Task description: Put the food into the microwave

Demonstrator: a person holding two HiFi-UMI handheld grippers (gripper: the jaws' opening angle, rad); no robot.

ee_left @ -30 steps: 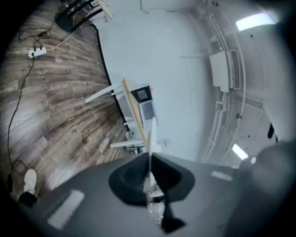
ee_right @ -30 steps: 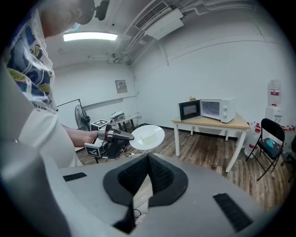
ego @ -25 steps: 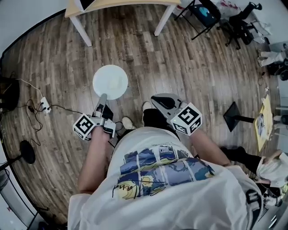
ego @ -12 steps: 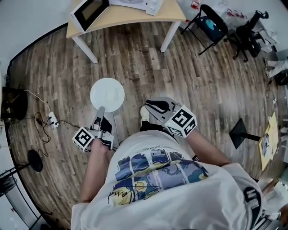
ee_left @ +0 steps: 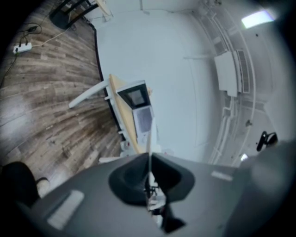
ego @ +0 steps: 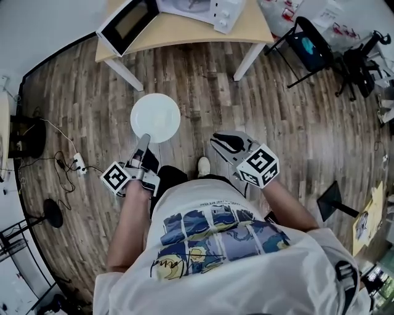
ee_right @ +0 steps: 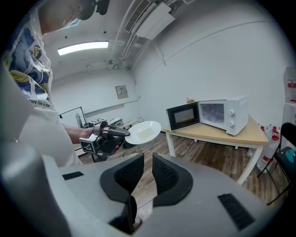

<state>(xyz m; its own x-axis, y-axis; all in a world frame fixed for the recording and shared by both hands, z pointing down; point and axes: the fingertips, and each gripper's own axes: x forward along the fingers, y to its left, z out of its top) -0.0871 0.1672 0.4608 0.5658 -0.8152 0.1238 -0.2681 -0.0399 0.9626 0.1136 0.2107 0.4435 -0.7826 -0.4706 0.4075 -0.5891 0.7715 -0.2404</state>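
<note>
The left claw [ego: 143,143] is clamped on the near rim of a round white ceramic plate [ego: 155,117], holding it roughly level above the brown wood-plank floor [ego: 258,104], short of the front edge of the light wooden counter [ego: 178,32]. In the right gripper view a pale block of food [ee_right: 141,132] lies on the plate. The boxy white microwave [ego: 212,9] stands on the counter, and its dark-windowed door [ego: 126,23] hangs open toward the counter's left end. The right claw [ego: 223,140] hovers beside the plate, well apart from it, with its black pads [ee_right: 162,173] slightly parted and nothing between them.
</note>
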